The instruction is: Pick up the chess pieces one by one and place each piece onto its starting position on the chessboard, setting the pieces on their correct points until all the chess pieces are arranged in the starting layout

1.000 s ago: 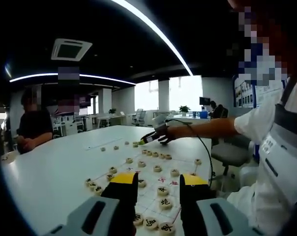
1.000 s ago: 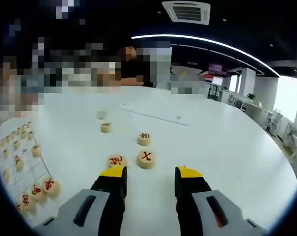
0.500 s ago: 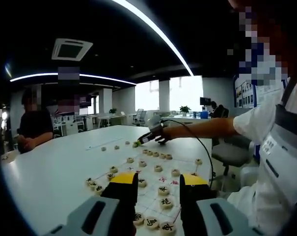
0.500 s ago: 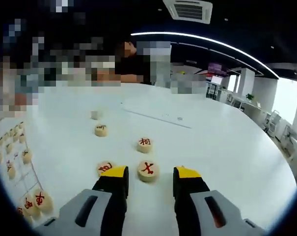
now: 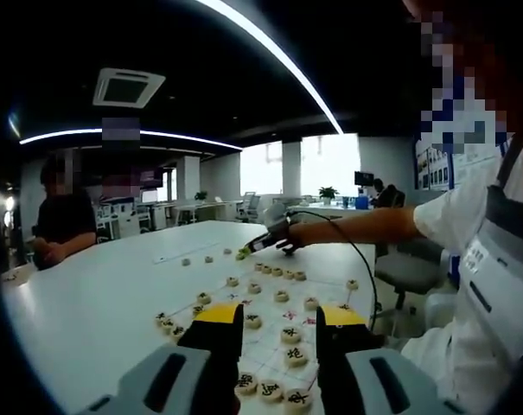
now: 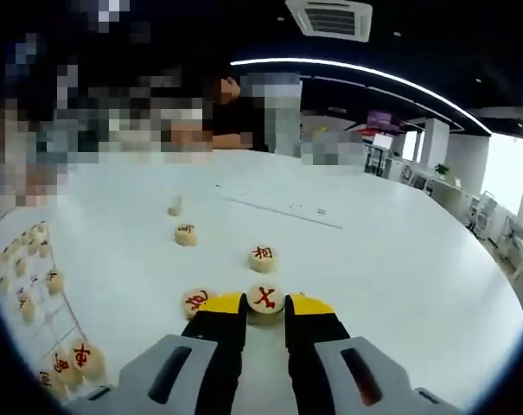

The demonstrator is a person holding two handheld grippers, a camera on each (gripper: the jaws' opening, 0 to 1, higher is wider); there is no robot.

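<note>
Round wooden chess pieces with red or black characters lie on a white table. In the right gripper view my right gripper (image 6: 265, 303) is shut on a red-marked piece (image 6: 265, 298) resting on the table. Loose red pieces lie close by (image 6: 197, 301), (image 6: 263, 257), (image 6: 186, 233). The chessboard (image 6: 45, 333) runs along the left edge with pieces on it. In the left gripper view my left gripper (image 5: 280, 324) hangs open above the chessboard (image 5: 270, 346), holding nothing. Beyond the board the right gripper (image 5: 245, 251) is down on the table in a person's hand (image 5: 287, 233).
A person (image 5: 62, 225) sits at the far side of the white table (image 6: 399, 259). The right gripper's cable (image 5: 360, 268) hangs along the outstretched arm. A sheet of paper (image 6: 278, 203) lies farther out. An office chair (image 5: 408, 268) stands past the table's right edge.
The right gripper moved forward to the red-marked piece and its jaws closed on it. The left gripper stayed open and nearly still above the board.
</note>
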